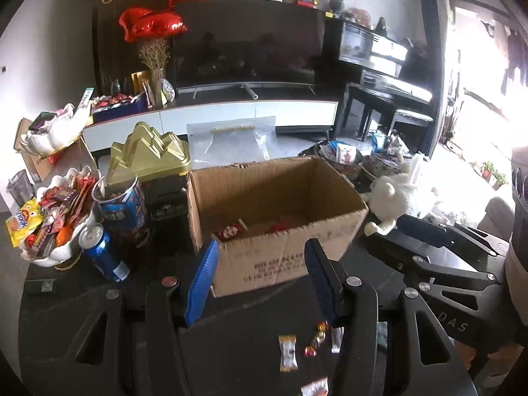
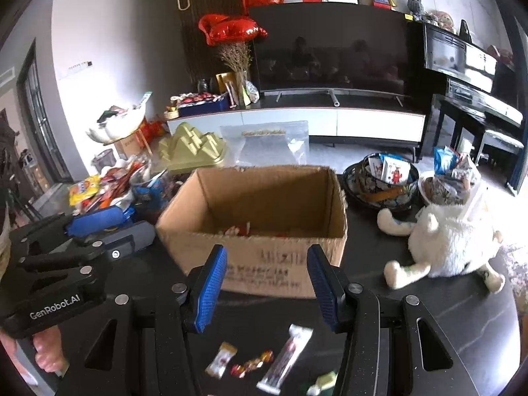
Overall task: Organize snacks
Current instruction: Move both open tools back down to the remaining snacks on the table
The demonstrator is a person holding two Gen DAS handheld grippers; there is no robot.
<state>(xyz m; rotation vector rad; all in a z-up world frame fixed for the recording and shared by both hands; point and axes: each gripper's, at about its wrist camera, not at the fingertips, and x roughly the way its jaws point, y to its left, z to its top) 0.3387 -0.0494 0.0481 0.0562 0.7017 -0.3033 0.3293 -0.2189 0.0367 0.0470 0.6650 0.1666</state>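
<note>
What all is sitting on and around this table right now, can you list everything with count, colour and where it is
cardboard box: one, brown, table centre, open, a few snacks inside
loose snacks: at least five, mixed wrappers, table in front of box
white dish: one, left of box, heaped with snacks
can: one, blue, beside dish
gold lid: one, behind box, left
plush toy: one, white, right of box
dark bowls: two, patterned, behind toy, holding packets
television: one, black, back wall
left gripper: blue pads, open, empty
right gripper: blue pads, open, empty
</note>
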